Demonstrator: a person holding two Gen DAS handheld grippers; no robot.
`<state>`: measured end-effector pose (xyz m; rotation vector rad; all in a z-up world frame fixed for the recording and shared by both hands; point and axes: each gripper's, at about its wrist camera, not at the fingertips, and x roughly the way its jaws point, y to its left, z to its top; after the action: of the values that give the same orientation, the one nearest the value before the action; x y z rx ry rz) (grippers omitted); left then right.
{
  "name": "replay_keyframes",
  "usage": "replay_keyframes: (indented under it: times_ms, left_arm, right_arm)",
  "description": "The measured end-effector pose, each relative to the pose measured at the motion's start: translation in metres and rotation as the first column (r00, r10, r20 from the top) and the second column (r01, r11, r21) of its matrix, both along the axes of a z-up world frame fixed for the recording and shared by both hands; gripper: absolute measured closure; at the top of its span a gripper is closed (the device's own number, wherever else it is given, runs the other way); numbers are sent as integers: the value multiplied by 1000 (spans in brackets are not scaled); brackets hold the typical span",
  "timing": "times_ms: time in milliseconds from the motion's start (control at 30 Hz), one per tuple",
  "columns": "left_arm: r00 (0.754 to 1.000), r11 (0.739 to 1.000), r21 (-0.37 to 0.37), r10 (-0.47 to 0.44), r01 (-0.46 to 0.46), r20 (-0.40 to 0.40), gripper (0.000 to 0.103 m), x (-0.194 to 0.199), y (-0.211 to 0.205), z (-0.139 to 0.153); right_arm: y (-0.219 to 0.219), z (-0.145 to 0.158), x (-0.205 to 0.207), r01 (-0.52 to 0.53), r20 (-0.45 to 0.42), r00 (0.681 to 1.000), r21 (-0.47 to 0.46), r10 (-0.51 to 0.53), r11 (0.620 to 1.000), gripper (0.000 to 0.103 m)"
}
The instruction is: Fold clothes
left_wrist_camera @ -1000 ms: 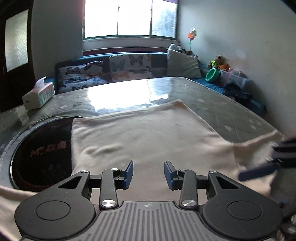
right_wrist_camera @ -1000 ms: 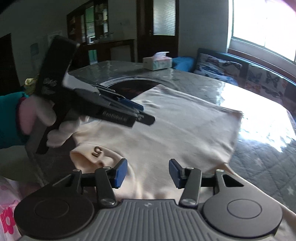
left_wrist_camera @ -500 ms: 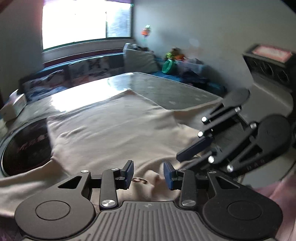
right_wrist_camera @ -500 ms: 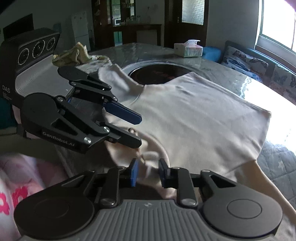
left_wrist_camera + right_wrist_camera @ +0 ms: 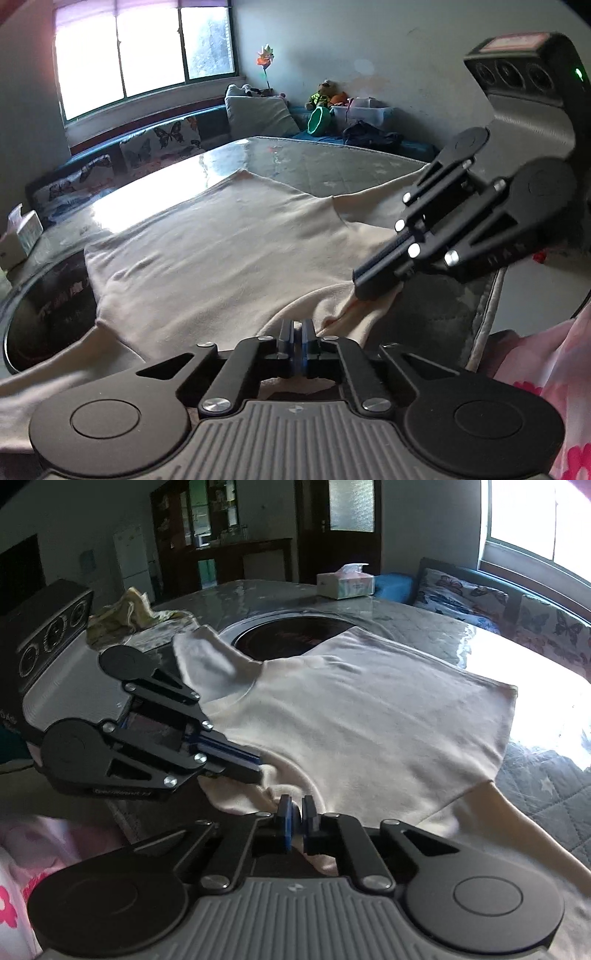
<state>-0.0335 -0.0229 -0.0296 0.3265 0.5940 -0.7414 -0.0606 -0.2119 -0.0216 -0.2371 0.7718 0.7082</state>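
Observation:
A cream T-shirt (image 5: 229, 243) lies spread flat on the table, collar end toward me; it also shows in the right wrist view (image 5: 369, 731). My left gripper (image 5: 297, 328) is shut on the shirt's near edge by the collar. My right gripper (image 5: 296, 808) is shut on the same near edge, a little to the right. In the left wrist view the right gripper (image 5: 373, 288) pinches the cloth just right of the left one. In the right wrist view the left gripper (image 5: 251, 768) pinches it at the left.
A dark round inset (image 5: 291, 637) sits in the glass-topped table (image 5: 332, 162) under the shirt's left side. A tissue box (image 5: 345, 585) stands at the far end. A crumpled yellow cloth (image 5: 125, 613) lies at the left edge. A cushioned bench (image 5: 162, 136) runs under the window.
Both grippers have dropped to the shirt's near collar edge and closed on it. One second ago both were open above the shirt.

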Motion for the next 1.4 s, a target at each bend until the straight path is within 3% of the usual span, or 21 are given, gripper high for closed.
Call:
replay_keyframes:
  times_ms: [67, 200, 433, 700, 933, 1033, 1200, 1400]
  left_arm:
    - [1000, 1000, -15, 15, -15, -9, 100, 1, 2, 1]
    - [999, 997, -58, 41, -42, -19, 101, 2, 6, 8]
    - [999, 993, -110, 37, -39, -22, 101, -1, 10, 20]
    - [997, 998, -52, -30, 26, -68, 101, 0, 7, 8]
    - [995, 995, -49, -87, 84, -56, 101, 0, 10, 14]
    - [997, 997, -41, -73, 72, -38, 100, 2, 13, 19]
    - [999, 994, -100, 35, -37, -21, 99, 22, 21, 36]
    - [994, 983, -162, 71, -84, -85, 99, 47, -11, 26]
  right_arm:
    - [3, -1, -3, -17, 11, 1000, -10, 17, 1000, 90]
    - [13, -3, -4, -45, 44, 998, -36, 46, 998, 86]
    - [9, -4, -1, -16, 53, 998, -28, 17, 999, 99]
    - [6, -5, -4, -84, 1, 996, -44, 84, 996, 98]
    - [-1, 6, 8, 6, 40, 999, 63, -8, 998, 93]
    - [4, -4, 15, 7, 26, 1000, 65, -9, 998, 93]
    - [6, -14, 7, -20, 13, 1000, 53, 20, 998, 93]
    - [-39, 3, -10, 134, 28, 990, 112, -138, 985, 86]
